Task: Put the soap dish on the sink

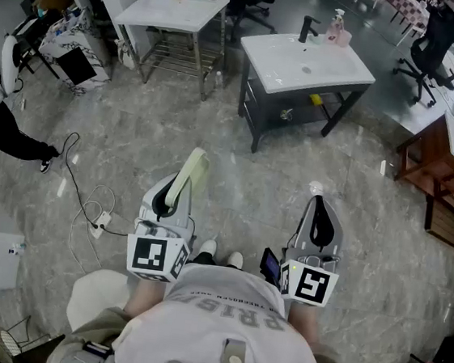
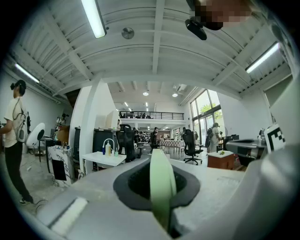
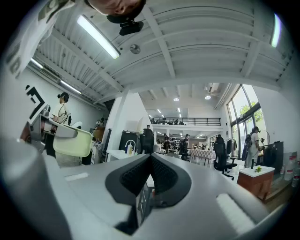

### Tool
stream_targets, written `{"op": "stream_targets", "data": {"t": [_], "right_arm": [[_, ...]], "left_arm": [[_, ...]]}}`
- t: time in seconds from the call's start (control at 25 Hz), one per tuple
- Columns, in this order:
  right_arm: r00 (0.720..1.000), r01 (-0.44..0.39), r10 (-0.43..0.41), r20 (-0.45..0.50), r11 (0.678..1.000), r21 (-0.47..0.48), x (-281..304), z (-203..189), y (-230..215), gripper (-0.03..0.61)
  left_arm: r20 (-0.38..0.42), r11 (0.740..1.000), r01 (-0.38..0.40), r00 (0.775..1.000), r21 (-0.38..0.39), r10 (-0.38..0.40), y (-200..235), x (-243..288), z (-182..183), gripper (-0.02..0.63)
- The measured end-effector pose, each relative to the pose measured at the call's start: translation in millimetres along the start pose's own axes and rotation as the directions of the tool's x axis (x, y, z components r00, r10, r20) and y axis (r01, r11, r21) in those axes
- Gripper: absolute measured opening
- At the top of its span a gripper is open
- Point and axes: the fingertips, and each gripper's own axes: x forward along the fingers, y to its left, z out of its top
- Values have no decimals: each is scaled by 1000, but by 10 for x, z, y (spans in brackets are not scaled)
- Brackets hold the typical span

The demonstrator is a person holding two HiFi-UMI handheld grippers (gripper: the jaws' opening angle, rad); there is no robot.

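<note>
**Asker:** What's in your hands right now?

**Me:** My left gripper is clamped on the pale green, shallow plastic soap dish. The jaws pinch one end of it edge-on, and the rest sticks out ahead of the tips.

**Asker:** Why hold it on edge?

**Me:** I'd guess because the thin wall is the part narrow jaws can nip firmly. It means I'll have to roll the dish flat before I set it down.

**Asker:** And the other hand?

**Me:** My right gripper is closed tight with nothing between its jaws. I carry it level beside the left one and clear of the dish, probably just to keep it out of the way.

**Asker:** So where does the dish go?

**Me:** It goes on the white rectangular sink on a dark-framed stand. That's well ahead of me across the grey marble-patterned floor, so the dish is nowhere near it yet. A black tap and a pink pump bottle stand at the back rim, and the front corners look bare. There's also a white-topped stand further left, but I judge the nearer basin to be the target.
</note>
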Motion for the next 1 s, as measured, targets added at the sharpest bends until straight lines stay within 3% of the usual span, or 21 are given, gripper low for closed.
{"op": "stream_targets", "data": {"t": [0.64,0.76,0.88,0.92,1.0], "right_arm": [[1000,4,-5,-15,1000,-26,26,-66,-31,-2],[1000,15,-14,-14,1000,10,26,-71,-125,-1],[999,45,-45,-2,993,105,9,-120,-314,6],[999,46,-46,1,991,128,10,-134,-363,41],[1000,23,-25,13,988,153,25,-134,-417,206]], "left_arm": [[-18,1000,3,1000,4,-2,-5,99,-72,12],[-17,1000,-2,1000,6,2,-37,131,-53,12],[-8,1000,-6,1000,12,6,-103,183,-28,12],[-5,1000,-5,1000,14,5,-128,204,-16,12],[3,1000,-6,1000,16,6,-169,245,12,12]]}}
